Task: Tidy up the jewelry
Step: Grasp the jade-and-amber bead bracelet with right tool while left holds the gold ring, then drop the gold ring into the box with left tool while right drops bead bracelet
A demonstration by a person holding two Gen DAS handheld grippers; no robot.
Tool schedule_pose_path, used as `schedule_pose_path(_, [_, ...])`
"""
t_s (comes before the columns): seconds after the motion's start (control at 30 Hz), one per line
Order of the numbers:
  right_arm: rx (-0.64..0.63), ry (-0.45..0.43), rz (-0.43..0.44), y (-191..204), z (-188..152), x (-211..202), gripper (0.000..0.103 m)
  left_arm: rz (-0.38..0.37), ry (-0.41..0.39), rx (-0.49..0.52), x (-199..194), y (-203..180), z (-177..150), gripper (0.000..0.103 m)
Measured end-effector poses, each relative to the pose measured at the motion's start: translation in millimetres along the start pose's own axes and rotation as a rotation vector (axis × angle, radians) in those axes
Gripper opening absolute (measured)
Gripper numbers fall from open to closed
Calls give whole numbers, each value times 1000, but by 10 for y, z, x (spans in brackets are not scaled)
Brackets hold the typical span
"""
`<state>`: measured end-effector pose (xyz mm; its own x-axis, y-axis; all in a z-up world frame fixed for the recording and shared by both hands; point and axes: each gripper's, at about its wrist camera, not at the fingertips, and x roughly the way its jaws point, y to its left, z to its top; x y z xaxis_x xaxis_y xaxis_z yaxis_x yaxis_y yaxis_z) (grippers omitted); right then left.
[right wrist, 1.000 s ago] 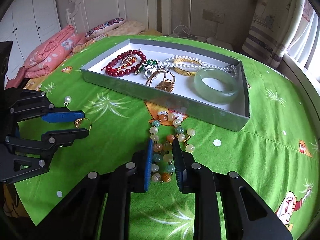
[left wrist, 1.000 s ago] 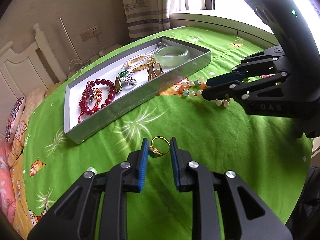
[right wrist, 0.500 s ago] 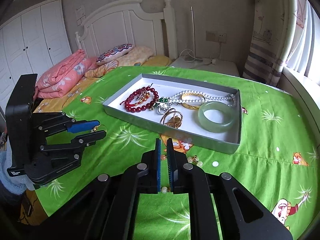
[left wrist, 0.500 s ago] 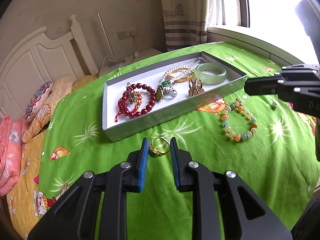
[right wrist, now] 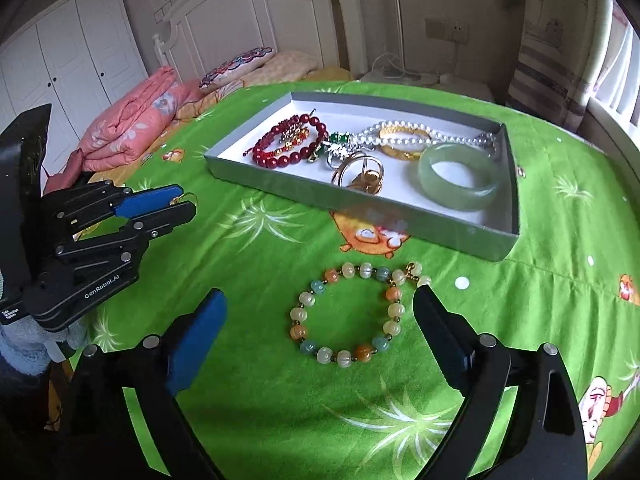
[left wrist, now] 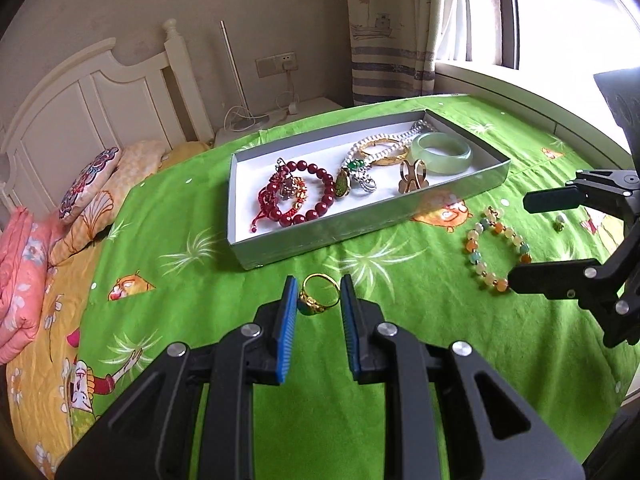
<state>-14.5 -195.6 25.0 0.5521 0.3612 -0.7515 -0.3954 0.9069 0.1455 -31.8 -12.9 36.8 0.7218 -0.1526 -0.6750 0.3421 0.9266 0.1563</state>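
My left gripper (left wrist: 318, 292) is shut on a gold ring (left wrist: 310, 303) with a green stone, held just above the green cloth in front of the grey tray (left wrist: 320, 236). The right wrist view shows this gripper (right wrist: 176, 200) at the left. My right gripper (right wrist: 320, 294) hangs over a pastel bead bracelet (right wrist: 344, 356) that lies flat in a loop on the cloth. Its jaws are opening wide and its pads do not touch the beads. In the left wrist view the right gripper (left wrist: 520, 240) stands beside the bracelet (left wrist: 474, 246).
The tray (right wrist: 400, 220) holds a red bead bracelet (left wrist: 328, 184), a jade bangle (left wrist: 440, 166), a pearl strand, a gold bangle and other pieces. A small green trinket (left wrist: 559, 224) lies right of the bracelet. Pillows, a pink quilt (right wrist: 128, 136) and a headboard stand behind.
The right jaws, narrow around the bracelet a second ago, shut with nothing in them and now stand wide over it. The left gripper rose and rolled level with the ring still in it.
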Motion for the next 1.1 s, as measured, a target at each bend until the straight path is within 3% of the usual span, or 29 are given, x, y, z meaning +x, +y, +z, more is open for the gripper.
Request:
schedule_pose_path(0.23, [-15,96,-30,-32,-103,252,93,-26,-75,-126,-300,176,-93,21])
schedule_pose_path(0.3, [-57,86,-60,41,-124,273,92,-27,-79,-131,-348,194,-119,21])
schedule_pose_path(0.33, [-83,83,-80,89,-123,277,78,-29,-80,-133,-362,205,-131,21])
schedule_pose_path(0.37, [-107,67,-90,137,-121,268,54,-29,-83,-136,-376,212,-141,21])
schedule_pose_path(0.43, [-131,51,-76,209,-124,238,22,-32,-87,-143,-392,225,-157,21])
schedule_pose_path(0.53, [-156,23,-78,291,-159,208,22,-34,-98,-148,-432,234,-177,21])
schedule_pose_path(0.67, [-101,-36,-10,236,-146,47,22,-33,-109,-148,-489,248,-170,21])
schedule_pose_path(1.1, [-115,-137,-47,230,166,-336,22,-51,-144,-109,-521,161,108,21])
